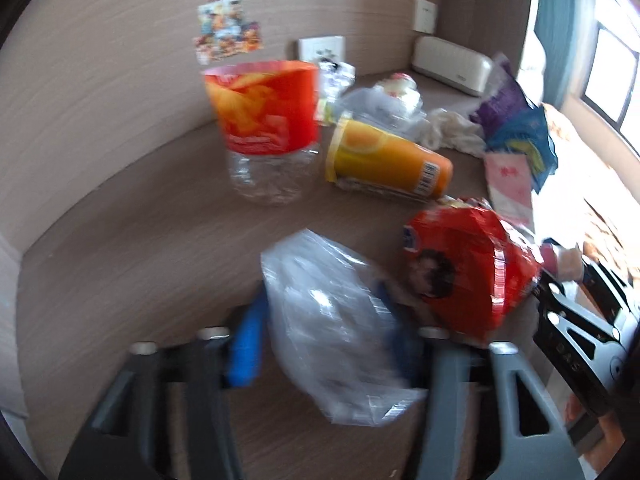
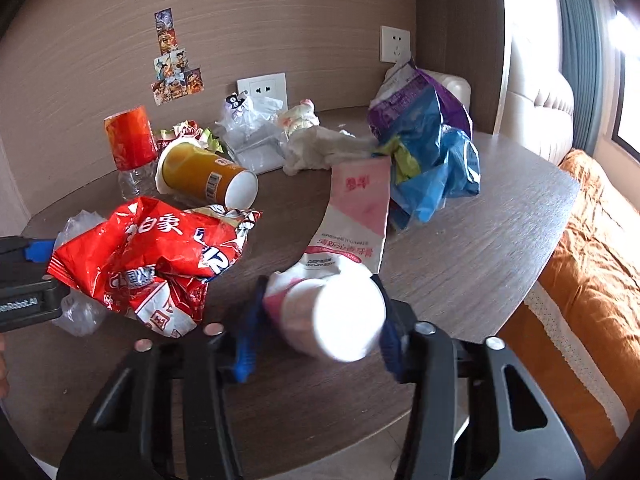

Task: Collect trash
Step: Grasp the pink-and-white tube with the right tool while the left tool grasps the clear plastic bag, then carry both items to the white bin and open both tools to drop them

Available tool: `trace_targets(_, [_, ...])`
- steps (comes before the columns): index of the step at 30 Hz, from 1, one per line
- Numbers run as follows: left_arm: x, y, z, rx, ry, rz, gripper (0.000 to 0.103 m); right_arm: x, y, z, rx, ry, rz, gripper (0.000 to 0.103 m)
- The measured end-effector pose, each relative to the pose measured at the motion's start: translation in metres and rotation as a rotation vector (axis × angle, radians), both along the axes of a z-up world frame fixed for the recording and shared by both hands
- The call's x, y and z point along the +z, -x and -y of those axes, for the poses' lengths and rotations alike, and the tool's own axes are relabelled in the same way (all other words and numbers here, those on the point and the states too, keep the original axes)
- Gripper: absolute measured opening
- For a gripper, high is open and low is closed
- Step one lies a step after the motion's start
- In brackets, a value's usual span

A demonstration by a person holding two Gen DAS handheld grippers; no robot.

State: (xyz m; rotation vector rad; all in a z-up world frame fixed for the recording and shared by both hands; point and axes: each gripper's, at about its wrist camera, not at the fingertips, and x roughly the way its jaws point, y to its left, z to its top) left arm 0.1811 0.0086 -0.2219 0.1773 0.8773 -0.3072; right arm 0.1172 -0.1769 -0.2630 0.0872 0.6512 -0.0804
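A: Largest item first?

B: Wooden table [image 2: 460, 240], rounded edge, set against a wood-grain wall with two sockets and a cluster of stickers [image 2: 176, 68]. An orange bedspread [image 2: 580, 280] lies beyond its right edge.

A: Next in size?

B: Purple and blue plastic bags [image 2: 424, 148], crumpled together at the back right. Then a red snack wrapper [image 2: 148, 256], crushed, front left, lying partly on a clear plastic bag [image 1: 332, 328].

A: Containers?

B: One orange paper cup [image 2: 200, 176] on its side, white base toward the front. Behind it, an upright clear bottle with a red-orange label [image 2: 130, 148]. A white crumpled cloth or tissue [image 2: 320, 148] sits mid-table, with more clear plastic and a small pale toy-like object behind; detail too small to tell.

A: The toothpaste tube?

B: Pink-and-white toothpaste tube [image 2: 356, 220], lying lengthwise at the table's front, white cap end nearest the camera.

A: Right gripper?

B: Right gripper [image 2: 320, 332] has its blue pads on either side of the tube's cap end, apparently pressing it; the frame is blurred there, so contact on the far pad is probable rather than sure.

A: Left gripper?

B: Left gripper [image 1: 328, 340] straddles the clear plastic bag, which bulges between its blue pads [image 1: 244, 348]. The right pad is hidden behind the plastic. It reads as clamped on the bag, though motion blur softens the edges.
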Motion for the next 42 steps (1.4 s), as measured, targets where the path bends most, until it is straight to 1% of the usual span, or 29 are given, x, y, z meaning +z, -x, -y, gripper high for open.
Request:
trace_targets(1, [0.001, 0.002, 0.002, -0.009, -0.013, 0.016, 0.039, 0.001, -0.001, 0.0, 0.007, -0.006, -0.002, 0.049])
trace_targets(3, [0.007, 0.007, 0.007, -0.033, -0.047, 0.047, 0.036, 0.005, -0.001, -0.001, 0.003, 0.001, -0.007, 0.048])
trace_targets(6, [0.021, 0.01, 0.006, -0.039, -0.064, 0.072, 0.036, 0.022, 0.004, -0.002, 0.006, 0.027, 0.014, 0.045])
trace_targets(8, [0.034, 0.012, 0.0, -0.028, -0.062, 0.093, 0.036, 0.038, 0.009, -0.006, 0.013, 0.064, 0.036, 0.031])
trace_targets(9, [0.042, 0.012, -0.003, -0.023, -0.052, 0.1, 0.036, 0.044, 0.01, -0.006, 0.012, 0.076, 0.047, 0.029])
trace_targets(11, [0.056, 0.013, -0.009, -0.018, -0.024, 0.107, 0.036, 0.056, 0.012, -0.005, 0.022, 0.073, 0.046, 0.029])
trace_targets(14, [0.073, 0.017, -0.007, -0.033, -0.02, 0.142, 0.036, 0.073, 0.015, -0.003, 0.021, 0.081, 0.053, 0.029])
trace_targets(18, [0.098, 0.025, 0.001, -0.074, 0.0, 0.197, 0.036, 0.107, 0.029, -0.005, 0.019, 0.106, 0.098, 0.029])
trace_targets(21, [0.118, 0.032, 0.012, -0.131, 0.047, 0.228, 0.036, 0.134, 0.048, -0.005, 0.004, 0.135, 0.136, 0.029])
trace_targets(23, [0.126, 0.036, 0.02, -0.171, 0.062, 0.242, 0.036, 0.148, 0.061, -0.002, -0.019, 0.149, 0.152, 0.029])
trace_targets(26, [0.137, 0.049, 0.042, -0.268, 0.091, 0.263, 0.036, 0.167, 0.087, 0.011, -0.089, 0.148, 0.158, 0.029])
trace_targets(31, [0.135, 0.068, 0.085, -0.426, 0.125, 0.241, 0.036, 0.175, 0.128, 0.036, -0.224, 0.141, 0.131, 0.029])
trace_targets(35, [0.12, 0.09, 0.127, -0.562, 0.152, 0.201, 0.036, 0.166, 0.16, 0.062, -0.322, 0.123, 0.093, 0.029])
trace_targets(37, [0.105, 0.104, 0.155, -0.634, 0.169, 0.158, 0.036, 0.157, 0.178, 0.084, -0.364, 0.076, 0.068, 0.029])
trace_targets(38, [0.1, 0.107, 0.164, -0.652, 0.171, 0.147, 0.036, 0.154, 0.185, 0.092, -0.374, 0.06, 0.062, 0.029])
trace_targets(42, [0.061, 0.137, 0.22, -0.745, 0.189, 0.05, 0.036, 0.125, 0.21, 0.139, -0.397, -0.034, 0.023, 0.029])
